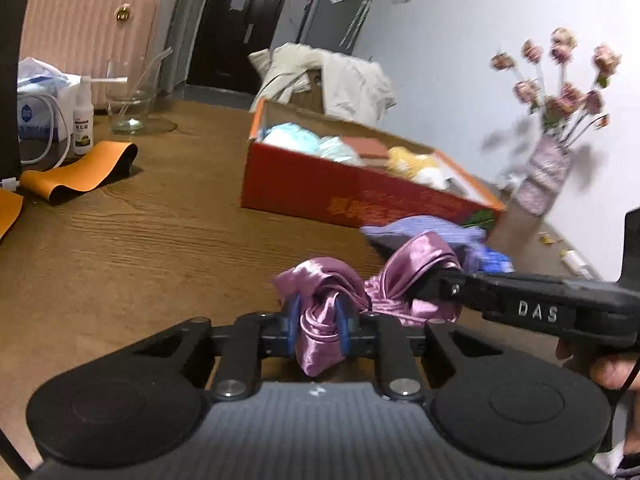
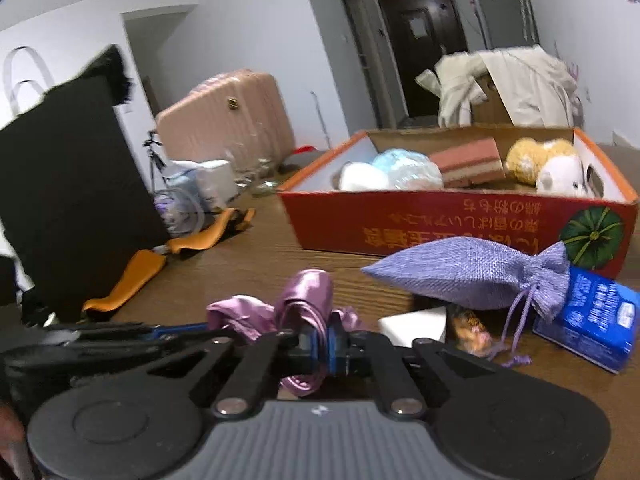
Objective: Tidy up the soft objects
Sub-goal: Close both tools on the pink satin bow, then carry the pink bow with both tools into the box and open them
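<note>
A pink satin scrunchie (image 1: 320, 284) is held above the wooden table (image 1: 140, 240) by both grippers. My left gripper (image 1: 319, 326) is shut on its left part. My right gripper (image 2: 320, 346) is shut on its other side (image 2: 306, 300) and enters the left wrist view from the right (image 1: 436, 276). A red cardboard box (image 1: 340, 188) behind holds a light blue soft item (image 2: 408, 170), a pink sponge (image 2: 468, 160) and a yellow-white plush (image 2: 540, 164). A lilac drawstring pouch (image 2: 472, 270) lies in front of the box.
A blue packet (image 2: 592, 316) and a white block (image 2: 416, 322) lie by the pouch. Orange leather strips (image 1: 80, 172), a spray bottle (image 1: 84, 120), a glass jug (image 1: 128, 96) and a pink suitcase (image 1: 88, 28) are at the left. A flower vase (image 1: 544, 172) stands at the right.
</note>
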Demonstrator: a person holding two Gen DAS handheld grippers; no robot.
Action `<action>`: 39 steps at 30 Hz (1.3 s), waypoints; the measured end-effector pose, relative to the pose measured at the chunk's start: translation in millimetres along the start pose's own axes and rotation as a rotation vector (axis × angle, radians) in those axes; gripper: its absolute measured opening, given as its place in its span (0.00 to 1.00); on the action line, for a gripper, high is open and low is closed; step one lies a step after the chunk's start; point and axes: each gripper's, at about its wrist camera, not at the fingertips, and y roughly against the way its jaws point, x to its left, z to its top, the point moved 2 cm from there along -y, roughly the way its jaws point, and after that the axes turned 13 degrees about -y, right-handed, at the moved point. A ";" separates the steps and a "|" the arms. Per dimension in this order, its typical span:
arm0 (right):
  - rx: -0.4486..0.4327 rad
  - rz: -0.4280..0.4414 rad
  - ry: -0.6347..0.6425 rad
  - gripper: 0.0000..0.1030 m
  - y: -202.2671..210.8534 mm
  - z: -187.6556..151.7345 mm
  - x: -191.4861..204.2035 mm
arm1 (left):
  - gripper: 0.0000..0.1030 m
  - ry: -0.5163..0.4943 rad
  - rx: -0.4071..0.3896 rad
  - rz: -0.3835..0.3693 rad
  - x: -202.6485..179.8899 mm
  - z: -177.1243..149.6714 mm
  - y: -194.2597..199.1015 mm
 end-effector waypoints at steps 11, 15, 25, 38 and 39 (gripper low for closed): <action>-0.071 -0.001 -0.084 0.05 111.7 -50.3 -15.4 | 0.16 -0.061 -0.054 -0.109 -72.9 -9.8 60.6; -0.130 0.001 -0.076 0.05 133.5 -36.6 -22.8 | 0.16 -0.081 -0.083 -0.144 -88.3 12.8 52.8; -0.159 0.061 -0.071 0.05 73.9 118.2 -76.5 | 0.16 -0.020 -0.090 -0.138 -61.8 150.4 -65.9; 0.036 -0.215 -0.127 0.38 -110.8 200.4 -150.0 | 0.31 -0.075 0.110 -0.036 -26.6 182.3 -230.9; 0.036 -0.218 -0.124 0.39 -112.0 199.5 -149.3 | 0.32 -0.087 0.103 -0.033 -27.4 181.3 -228.8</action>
